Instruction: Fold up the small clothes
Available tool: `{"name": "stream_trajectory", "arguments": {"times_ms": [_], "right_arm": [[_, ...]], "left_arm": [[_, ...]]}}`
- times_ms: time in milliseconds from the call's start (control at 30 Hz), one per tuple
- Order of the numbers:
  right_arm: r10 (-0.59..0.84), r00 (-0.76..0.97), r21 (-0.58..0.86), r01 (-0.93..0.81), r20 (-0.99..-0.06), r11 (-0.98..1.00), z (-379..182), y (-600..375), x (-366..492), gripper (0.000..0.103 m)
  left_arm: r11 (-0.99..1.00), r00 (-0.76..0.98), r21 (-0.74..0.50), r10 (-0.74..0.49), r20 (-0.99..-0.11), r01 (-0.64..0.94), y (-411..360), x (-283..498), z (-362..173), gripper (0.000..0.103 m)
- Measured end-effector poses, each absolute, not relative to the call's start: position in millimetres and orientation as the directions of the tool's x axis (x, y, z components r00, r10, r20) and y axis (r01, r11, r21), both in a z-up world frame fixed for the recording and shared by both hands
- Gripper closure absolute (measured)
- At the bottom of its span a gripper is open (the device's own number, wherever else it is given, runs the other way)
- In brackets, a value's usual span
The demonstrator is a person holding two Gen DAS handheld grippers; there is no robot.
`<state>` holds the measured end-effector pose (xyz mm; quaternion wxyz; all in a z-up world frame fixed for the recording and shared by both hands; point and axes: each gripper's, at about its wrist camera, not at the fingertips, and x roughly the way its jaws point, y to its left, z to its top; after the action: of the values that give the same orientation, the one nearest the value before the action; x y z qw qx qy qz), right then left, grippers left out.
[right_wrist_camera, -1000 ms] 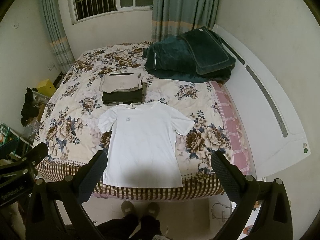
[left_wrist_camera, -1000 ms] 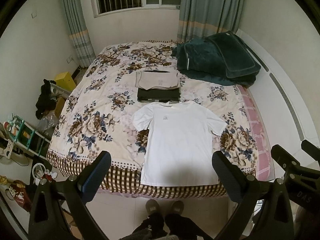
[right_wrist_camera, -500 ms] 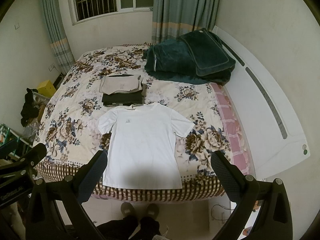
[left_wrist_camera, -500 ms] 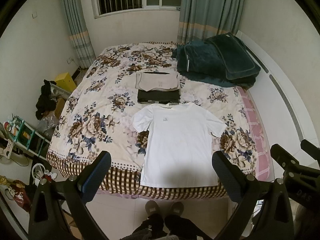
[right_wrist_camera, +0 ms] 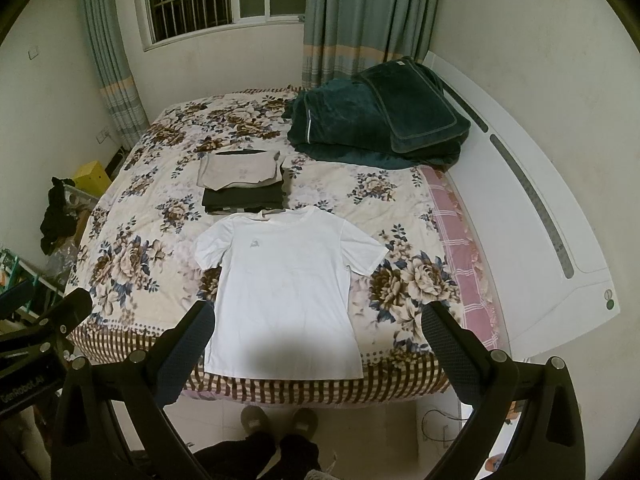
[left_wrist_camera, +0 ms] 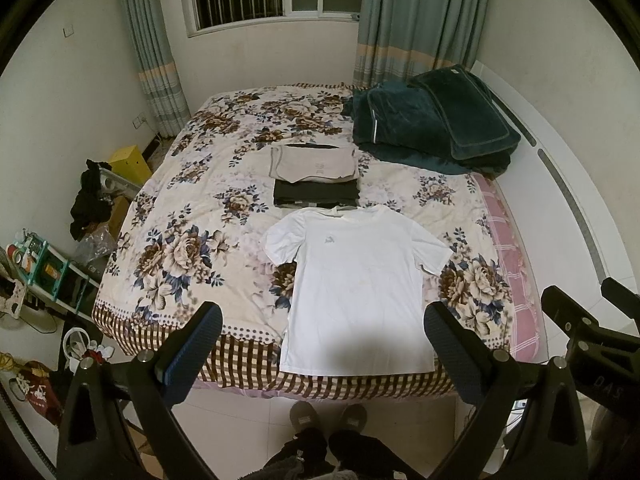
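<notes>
A white T-shirt (left_wrist_camera: 356, 292) lies flat and face up in the lower centre of both views, on the near end of the bed (left_wrist_camera: 180, 216), collar away from the person and hem at the checked edge, sleeves spread out. Laid open like this, it seems ready for a first fold, with both side edges reachable from the foot of the bed

The left gripper (left_wrist_camera: 322, 344) and the right gripper (right_wrist_camera: 316, 340) hang above the floor short of the bed, each with its 2 fingers wide apart and nothing between them; neither touches cloth

Just beyond the collar, in mid-frame, sits a stack of folded clothes (left_wrist_camera: 316, 178), a beige piece over a dark one, probably finished items kept clear of the working area. A dark green blanket (left_wrist_camera: 432, 124) is heaped at the upper right by the white headboard (left_wrist_camera: 560, 184). Nothing lies on the shirt; the stack touching its collar leaves little room forward. The person's slippers (left_wrist_camera: 328, 418) show at the bottom edge
</notes>
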<state>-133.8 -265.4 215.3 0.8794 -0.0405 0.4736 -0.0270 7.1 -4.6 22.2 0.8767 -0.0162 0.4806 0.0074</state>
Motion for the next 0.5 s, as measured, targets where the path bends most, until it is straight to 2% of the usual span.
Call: {"name": "stream_trajectory", "arguments": {"times_ms": [500], "right_arm": [[-0.085, 0.549, -0.097, 0.008, -0.831, 0.995, 216.2, -264.8, -134.6, 0.000]], "left_arm": [[0.999, 0.539, -0.024, -0.005, -0.842, -0.028, -4.0, 5.9, 21.9, 0.000]]}}
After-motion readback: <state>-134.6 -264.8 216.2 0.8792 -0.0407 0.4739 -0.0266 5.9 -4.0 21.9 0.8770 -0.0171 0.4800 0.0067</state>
